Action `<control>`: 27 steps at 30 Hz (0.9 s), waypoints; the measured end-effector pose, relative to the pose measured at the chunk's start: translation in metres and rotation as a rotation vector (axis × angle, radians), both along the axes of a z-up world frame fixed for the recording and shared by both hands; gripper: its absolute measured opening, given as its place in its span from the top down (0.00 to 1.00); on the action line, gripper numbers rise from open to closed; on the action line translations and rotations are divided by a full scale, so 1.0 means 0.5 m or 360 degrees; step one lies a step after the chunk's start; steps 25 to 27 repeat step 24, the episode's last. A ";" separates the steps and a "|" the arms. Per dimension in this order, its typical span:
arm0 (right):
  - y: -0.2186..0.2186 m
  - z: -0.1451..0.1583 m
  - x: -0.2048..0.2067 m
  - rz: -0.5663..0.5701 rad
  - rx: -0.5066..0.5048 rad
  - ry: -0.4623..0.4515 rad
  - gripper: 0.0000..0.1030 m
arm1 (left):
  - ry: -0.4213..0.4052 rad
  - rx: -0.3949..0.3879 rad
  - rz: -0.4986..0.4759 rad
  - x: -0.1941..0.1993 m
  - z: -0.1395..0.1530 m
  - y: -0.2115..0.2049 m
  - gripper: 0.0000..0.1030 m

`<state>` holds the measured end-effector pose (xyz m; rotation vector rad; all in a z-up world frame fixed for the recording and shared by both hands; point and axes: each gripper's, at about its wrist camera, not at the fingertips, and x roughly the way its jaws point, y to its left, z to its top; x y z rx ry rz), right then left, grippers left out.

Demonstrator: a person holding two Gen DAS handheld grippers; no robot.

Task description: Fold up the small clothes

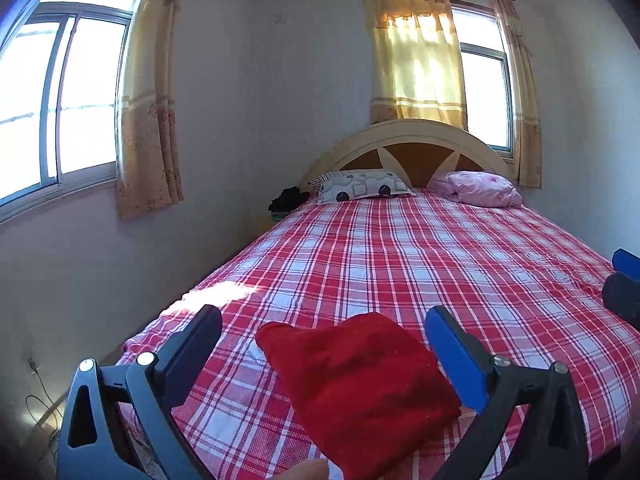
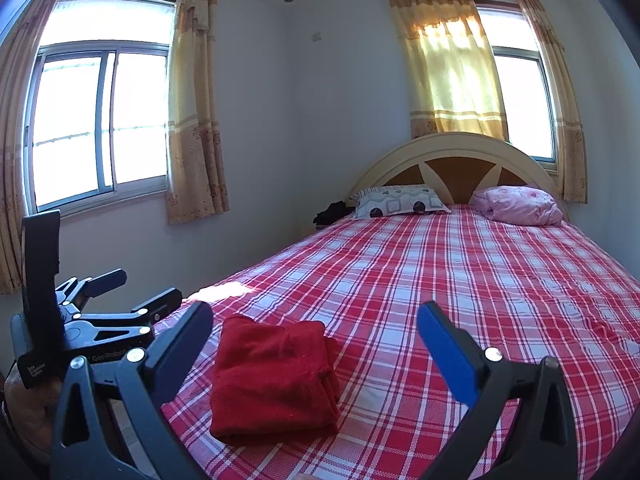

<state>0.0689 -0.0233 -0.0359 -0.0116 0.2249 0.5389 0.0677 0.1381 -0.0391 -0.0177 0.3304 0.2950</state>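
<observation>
On the red plaid bedspread (image 2: 440, 264), near the bed's foot corner, lay the folded red fleece garment (image 2: 272, 376), compact and squared. The left gripper (image 1: 324, 328) and right gripper (image 2: 316, 320) hung above it, jaws spread, holding nothing. The fold looked finished; the next move would likely be setting it aside.

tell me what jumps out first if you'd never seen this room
The folded red cloth at the near end of the bed, bright against the red-and-white plaid sheet. Both the left gripper and right gripper hang open around it, touching nothing. Behind, sunlit yellow curtains glow above the arched headboard.
</observation>
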 end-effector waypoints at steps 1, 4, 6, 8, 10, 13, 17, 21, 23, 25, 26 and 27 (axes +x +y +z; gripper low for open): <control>0.001 0.000 0.001 0.0002 -0.0002 0.0001 0.00 | 0.0012 -0.0015 -0.0007 0.000 -0.004 0.001 0.01; 0.001 -0.001 -0.001 0.0002 0.0001 0.0004 0.00 | 0.0025 -0.0048 -0.0017 0.003 -0.008 0.003 0.01; 0.000 -0.003 -0.001 0.0004 0.0004 0.0007 0.00 | 0.0028 -0.0048 0.0001 0.002 -0.011 0.004 0.01; -0.001 -0.006 0.000 0.0008 0.0002 0.0015 0.00 | 0.0031 -0.0053 0.0009 0.003 -0.011 0.006 0.01; -0.001 -0.009 0.001 0.0010 0.0000 0.0019 0.00 | 0.0035 -0.0057 0.0017 0.003 -0.013 0.009 0.01; 0.000 -0.014 0.001 0.0017 -0.0007 0.0029 0.00 | 0.0049 -0.0066 0.0023 0.006 -0.019 0.011 0.01; 0.003 -0.017 -0.002 0.0023 -0.0021 0.0032 0.00 | 0.0025 -0.0082 -0.0018 0.001 -0.024 0.010 0.01; 0.000 -0.018 -0.001 0.0023 -0.0020 0.0036 0.00 | 0.0008 -0.0086 -0.0041 -0.003 -0.020 0.008 0.01; 0.000 -0.019 0.001 0.0017 -0.0016 0.0042 0.00 | 0.0002 -0.0082 -0.0039 -0.003 -0.020 0.007 0.01; -0.001 -0.019 0.004 0.0015 -0.0013 0.0045 0.00 | 0.0000 -0.0080 -0.0047 -0.002 -0.020 0.008 0.01; -0.001 -0.019 0.004 0.0015 -0.0013 0.0045 0.00 | 0.0000 -0.0080 -0.0047 -0.002 -0.020 0.008 0.01; -0.001 -0.019 0.004 0.0015 -0.0013 0.0045 0.00 | 0.0000 -0.0080 -0.0047 -0.002 -0.020 0.008 0.01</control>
